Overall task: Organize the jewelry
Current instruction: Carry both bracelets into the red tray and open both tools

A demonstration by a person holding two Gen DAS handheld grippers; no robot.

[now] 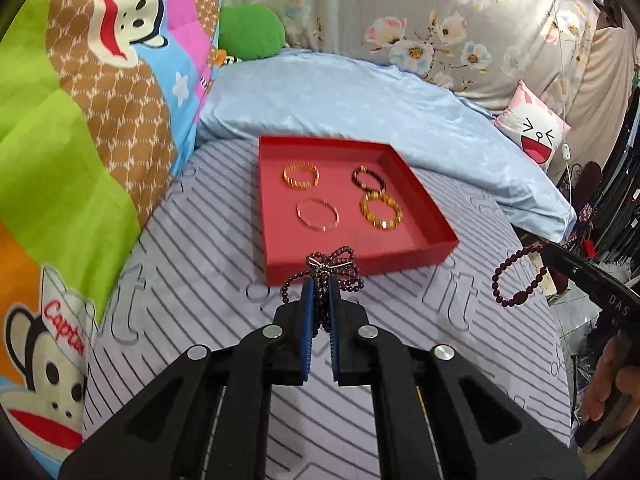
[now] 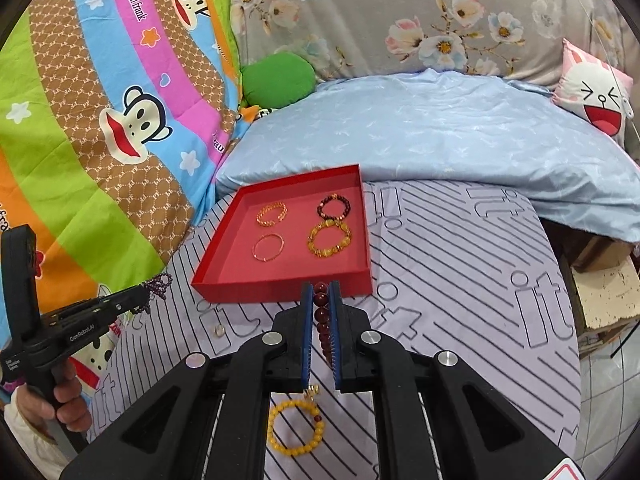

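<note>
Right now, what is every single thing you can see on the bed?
tray: 1, red, on the striped sheet
bracelets in the tray: 4, orange, dark, thin pink-gold, amber
yellow bracelet: 1, yellow, on the sheet under the right gripper
small ring: 1, pale, on the sheet near the tray
striped sheet: 1, lilac with dark stripes
pillow: 1, light blue, behind the tray
monkey blanket: 1, many colours, left side
green cushion: 1, behind the pillow
bunny cushion: 1, pink and white, far right
left hand-held gripper: black, holding the purple bead string
right hand-held gripper: black, holding the dark red bracelet
</note>
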